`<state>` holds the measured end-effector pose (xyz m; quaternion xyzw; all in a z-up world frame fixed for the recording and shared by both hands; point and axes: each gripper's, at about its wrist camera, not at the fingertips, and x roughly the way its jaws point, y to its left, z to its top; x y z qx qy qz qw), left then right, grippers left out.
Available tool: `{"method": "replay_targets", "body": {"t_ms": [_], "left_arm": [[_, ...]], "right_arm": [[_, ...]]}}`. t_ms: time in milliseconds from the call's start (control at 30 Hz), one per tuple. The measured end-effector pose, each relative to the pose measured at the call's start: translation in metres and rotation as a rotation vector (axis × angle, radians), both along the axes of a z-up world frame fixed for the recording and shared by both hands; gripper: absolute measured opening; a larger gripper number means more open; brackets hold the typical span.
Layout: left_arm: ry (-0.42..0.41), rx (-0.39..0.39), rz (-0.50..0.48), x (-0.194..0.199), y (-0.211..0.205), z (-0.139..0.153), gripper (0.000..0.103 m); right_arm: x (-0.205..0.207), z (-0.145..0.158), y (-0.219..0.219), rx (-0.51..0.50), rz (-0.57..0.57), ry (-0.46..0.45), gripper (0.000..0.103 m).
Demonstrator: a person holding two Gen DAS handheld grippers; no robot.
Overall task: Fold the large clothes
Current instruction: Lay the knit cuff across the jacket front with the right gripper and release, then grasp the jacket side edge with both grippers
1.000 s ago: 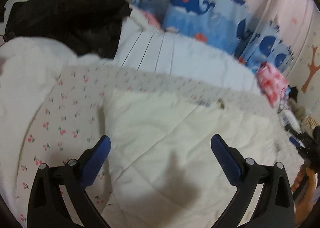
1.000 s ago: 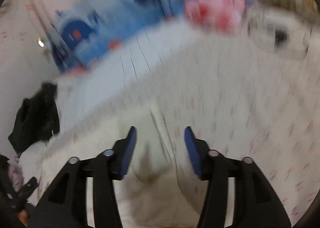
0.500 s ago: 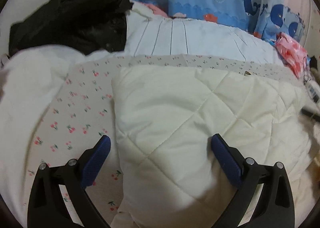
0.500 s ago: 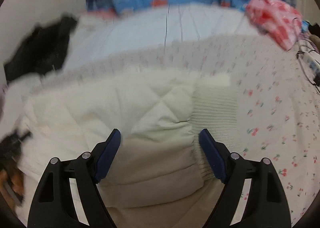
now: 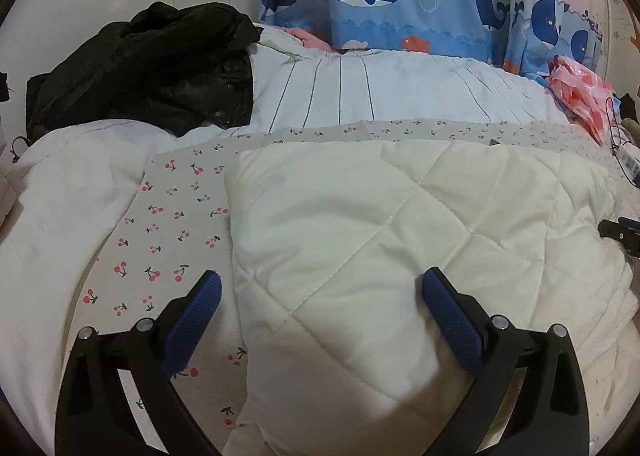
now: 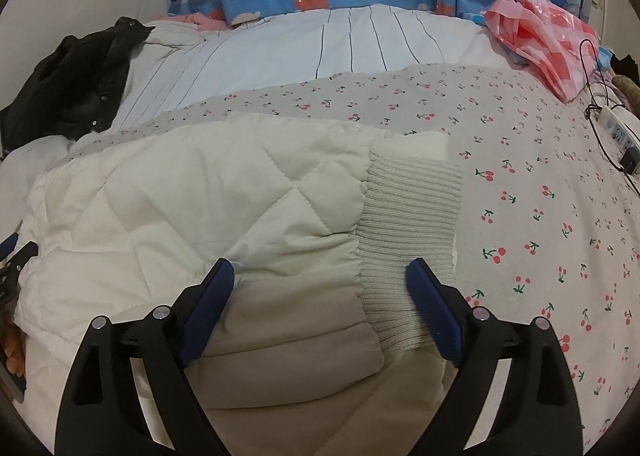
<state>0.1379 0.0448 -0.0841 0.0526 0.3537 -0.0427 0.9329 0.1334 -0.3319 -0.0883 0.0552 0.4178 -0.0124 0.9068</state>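
two hand-held grippers hover spread wide over a cream quilted jacket (image 5: 400, 240) lying on a cherry-print bed sheet (image 6: 540, 192): left hand-held gripper (image 5: 320, 288) at its left edge, right hand-held gripper (image 6: 320, 276) above its ribbed cuff (image 6: 408, 216), neither gripping anything.

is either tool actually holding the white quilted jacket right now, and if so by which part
Neither. The left tool and right tool are both open over the white quilted jacket, the right one above its ribbed cuff.

Counted: one quilted cream jacket (image 5: 400, 240), one black jacket (image 5: 152, 64), one pink bag (image 6: 548, 40), one power strip (image 6: 618, 132), two grippers.
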Motion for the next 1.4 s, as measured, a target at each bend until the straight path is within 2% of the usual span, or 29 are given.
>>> {"method": "replay_targets", "body": {"t_ms": [67,167,233,300,333,400,467,800,867,933,967,1033,1100,1133,1167,1333,1400], "left_arm": [[-0.001,-0.002,0.000,0.000,0.000,0.000,0.097],[0.001,-0.012,0.002,0.000,0.001,-0.001,0.097],[-0.001,-0.017,0.001,0.000,0.001,-0.001,0.097],[-0.006,-0.014,0.001,0.000,0.002,-0.002,0.097],[-0.010,-0.012,0.000,0.000,0.001,-0.002,0.097],[-0.013,-0.011,-0.002,0.000,0.001,-0.003,0.097],[-0.017,-0.009,-0.002,0.000,0.001,-0.003,0.097],[-0.036,0.017,0.002,-0.003,-0.002,-0.004,0.097],[-0.035,0.016,0.002,-0.002,-0.002,-0.004,0.097],[-0.032,0.013,0.003,-0.002,-0.002,-0.005,0.097],[-0.031,0.010,0.003,-0.002,-0.002,-0.005,0.097],[-0.038,0.012,-0.001,-0.002,-0.002,-0.005,0.097],[-0.040,0.014,0.000,-0.002,-0.001,-0.005,0.097],[-0.040,0.013,0.000,-0.002,-0.001,-0.005,0.097],[-0.040,0.011,-0.001,-0.002,-0.001,-0.005,0.097],[-0.014,-0.021,-0.010,0.003,0.003,-0.013,0.097],[0.050,-0.106,-0.028,0.009,0.015,-0.012,0.097]], "right_arm": [[-0.002,0.006,-0.002,0.009,-0.005,-0.016,0.086],[-0.018,0.023,-0.005,-0.005,-0.058,-0.125,0.086],[-0.022,0.029,-0.009,-0.019,-0.079,-0.149,0.086],[-0.013,0.017,-0.012,-0.046,-0.097,-0.073,0.086],[-0.008,0.003,-0.015,-0.039,-0.102,-0.018,0.090],[-0.004,-0.010,-0.024,0.030,-0.116,0.018,0.095],[-0.002,-0.014,-0.034,0.097,-0.119,0.031,0.096],[-0.003,-0.012,-0.032,0.084,-0.120,0.022,0.096],[-0.012,-0.002,-0.028,0.037,-0.149,-0.045,0.096],[-0.034,0.023,-0.018,-0.051,-0.175,-0.235,0.096],[-0.041,0.033,-0.013,-0.076,-0.163,-0.299,0.096],[-0.043,0.040,-0.002,-0.138,-0.141,-0.331,0.096],[-0.029,0.025,0.005,-0.190,-0.121,-0.230,0.096],[-0.019,0.011,0.006,-0.196,-0.118,-0.152,0.096],[-0.005,-0.011,0.002,-0.151,-0.098,-0.034,0.096],[0.001,-0.014,-0.015,-0.032,-0.104,0.001,0.096],[-0.001,-0.009,-0.025,0.060,-0.115,0.052,0.096]]}}
